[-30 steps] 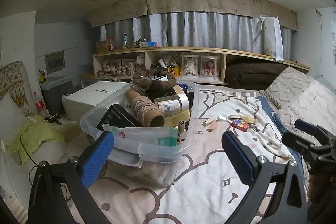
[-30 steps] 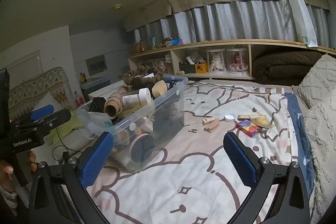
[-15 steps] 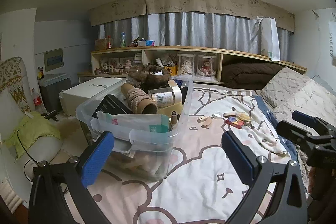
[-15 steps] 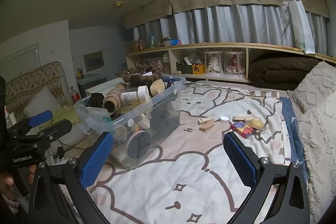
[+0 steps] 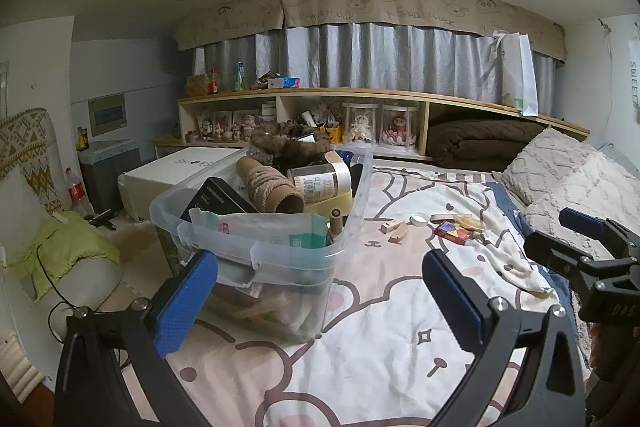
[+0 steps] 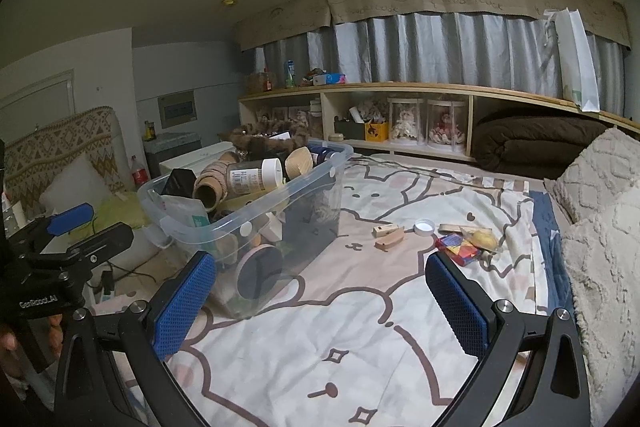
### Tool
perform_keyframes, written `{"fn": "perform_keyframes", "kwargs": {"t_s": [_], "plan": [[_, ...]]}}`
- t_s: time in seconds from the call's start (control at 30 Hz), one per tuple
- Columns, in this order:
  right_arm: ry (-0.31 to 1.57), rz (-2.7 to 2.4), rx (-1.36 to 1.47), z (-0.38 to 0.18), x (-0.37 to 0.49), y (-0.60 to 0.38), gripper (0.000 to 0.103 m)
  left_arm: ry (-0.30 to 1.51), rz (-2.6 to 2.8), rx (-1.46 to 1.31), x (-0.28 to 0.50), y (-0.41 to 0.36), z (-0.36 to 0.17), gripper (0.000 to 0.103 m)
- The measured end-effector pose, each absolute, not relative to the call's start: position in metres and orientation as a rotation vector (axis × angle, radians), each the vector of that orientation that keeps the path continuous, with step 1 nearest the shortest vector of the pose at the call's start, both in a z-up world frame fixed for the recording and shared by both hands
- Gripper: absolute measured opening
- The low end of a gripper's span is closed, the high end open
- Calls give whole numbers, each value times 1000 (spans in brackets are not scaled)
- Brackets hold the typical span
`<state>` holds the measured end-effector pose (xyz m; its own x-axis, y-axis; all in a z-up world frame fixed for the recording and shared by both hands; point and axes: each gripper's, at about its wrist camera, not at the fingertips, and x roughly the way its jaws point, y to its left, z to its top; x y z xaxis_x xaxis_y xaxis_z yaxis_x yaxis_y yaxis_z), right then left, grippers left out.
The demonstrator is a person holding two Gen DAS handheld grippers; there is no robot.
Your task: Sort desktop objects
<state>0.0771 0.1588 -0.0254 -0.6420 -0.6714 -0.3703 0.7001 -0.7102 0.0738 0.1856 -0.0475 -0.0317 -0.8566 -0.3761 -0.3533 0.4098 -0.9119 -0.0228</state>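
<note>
Left wrist view: both grippers (image 5: pixel 320 291) (image 6: pixel 320 295) wide apart, empty, near full clear bin (image 5: pixel 304 255).

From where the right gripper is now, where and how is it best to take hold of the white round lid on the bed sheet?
Probably by its rim. The white lid lies flat and low on the bed sheet, apart from the wooden blocks on its left and the wooden stick on its right. Bring the open right hand-held gripper down from above, one finger on the near edge, one on the far edge, then close across it.
</note>
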Motion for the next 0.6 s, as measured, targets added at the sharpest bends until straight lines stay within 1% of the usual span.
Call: {"fn": "perform_keyframes", "kwargs": {"t_s": [0.6], "plan": [[103, -2316, 501, -28, 74, 159, 103, 140, -2687, 469, 190, -46, -31, 103]]}}
